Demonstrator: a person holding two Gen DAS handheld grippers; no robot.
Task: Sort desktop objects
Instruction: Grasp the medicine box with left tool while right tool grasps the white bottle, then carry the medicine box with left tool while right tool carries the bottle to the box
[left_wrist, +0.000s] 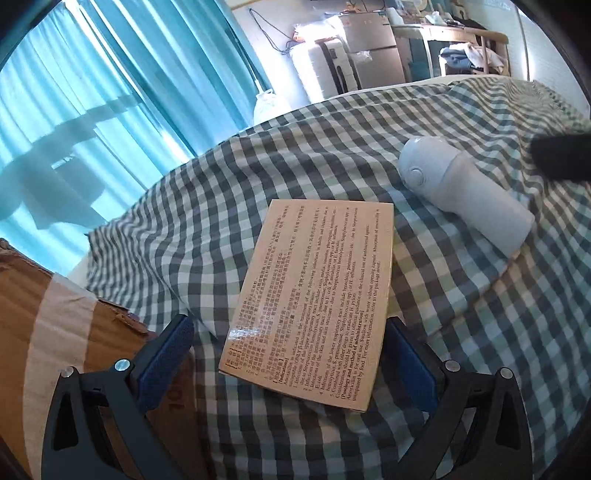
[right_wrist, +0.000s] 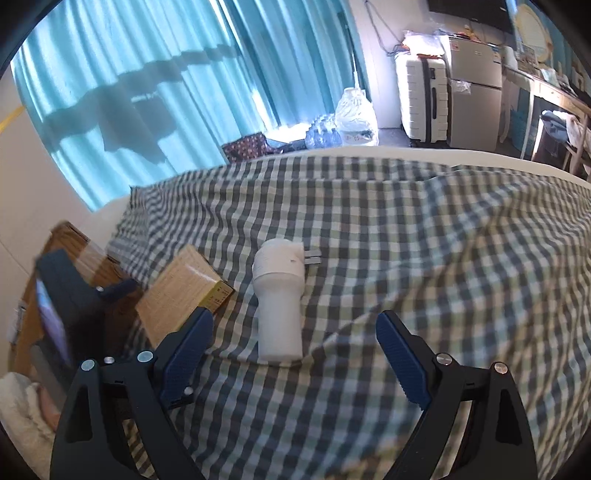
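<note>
A tan medicine box (left_wrist: 314, 295) with printed text lies flat on the checked cloth (left_wrist: 258, 166). My left gripper (left_wrist: 288, 354) is open, its blue pads on either side of the box's near end, not closed on it. A white device with a round head and plug prongs (left_wrist: 465, 192) lies on the cloth to the right of the box. In the right wrist view the white device (right_wrist: 279, 302) lies just ahead of my open, empty right gripper (right_wrist: 295, 354), and the box (right_wrist: 181, 299) sits to its left with the left gripper (right_wrist: 110, 291) beside it.
A cardboard box with tape (left_wrist: 74, 332) stands at the left edge of the cloth. Blue curtains (right_wrist: 147, 74) hang behind. A white suitcase (right_wrist: 424, 99), a small fridge (right_wrist: 476, 92) and a desk stand beyond the far edge.
</note>
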